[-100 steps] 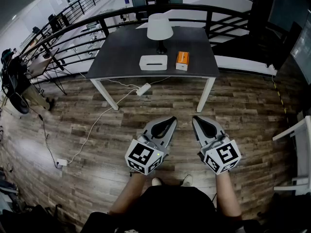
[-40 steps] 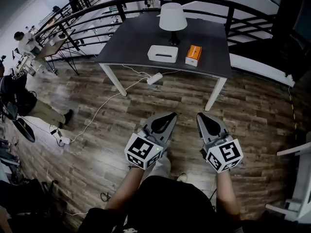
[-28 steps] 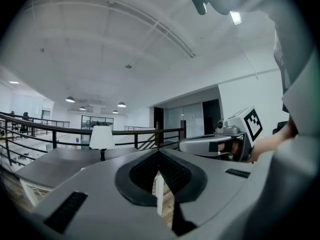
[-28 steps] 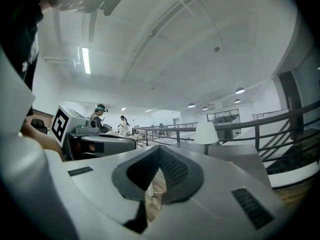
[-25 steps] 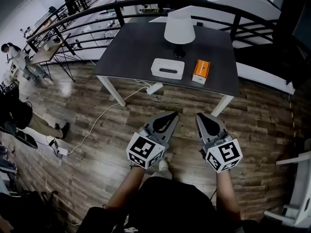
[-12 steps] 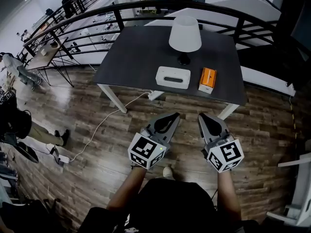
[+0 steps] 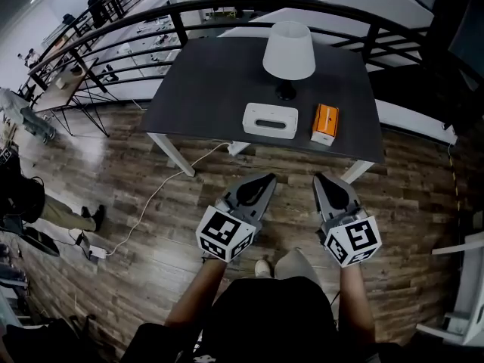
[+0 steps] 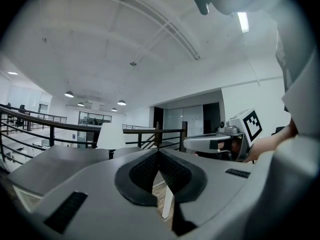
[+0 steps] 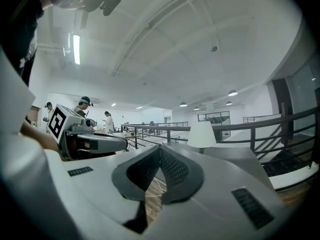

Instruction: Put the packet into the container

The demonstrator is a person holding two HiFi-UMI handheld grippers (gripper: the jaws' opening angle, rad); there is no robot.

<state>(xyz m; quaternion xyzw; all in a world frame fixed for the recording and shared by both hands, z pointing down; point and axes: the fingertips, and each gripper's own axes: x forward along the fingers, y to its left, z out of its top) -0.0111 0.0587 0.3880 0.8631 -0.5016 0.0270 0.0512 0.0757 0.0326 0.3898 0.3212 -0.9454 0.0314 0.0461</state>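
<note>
An orange packet point(image 7: 325, 123) lies on the dark grey table point(image 7: 212, 89), right of a white rectangular container point(image 7: 270, 119). Both sit in front of a white lamp point(image 7: 289, 51). My left gripper point(image 7: 270, 178) and right gripper point(image 7: 319, 177) hang side by side over the wooden floor, short of the table's near edge. Both are shut with nothing between the jaws. In the left gripper view the left gripper point(image 8: 158, 151) points at the table, with the right gripper point(image 8: 220, 141) beside it. In the right gripper view the shut right gripper point(image 9: 160, 148) has the left gripper point(image 9: 90, 141) on its left.
A black railing point(image 7: 227, 6) curves behind the table. A white power strip point(image 7: 237, 148) and its cable point(image 7: 159, 195) lie on the floor under the table's front edge. People stand at the far left point(image 7: 23, 119). A white shelf frame point(image 7: 473, 278) stands at the right.
The view has moved forward, so the table, container and packet sit closer and more central than before. Both grippers keep their place side by side and stay shut.
</note>
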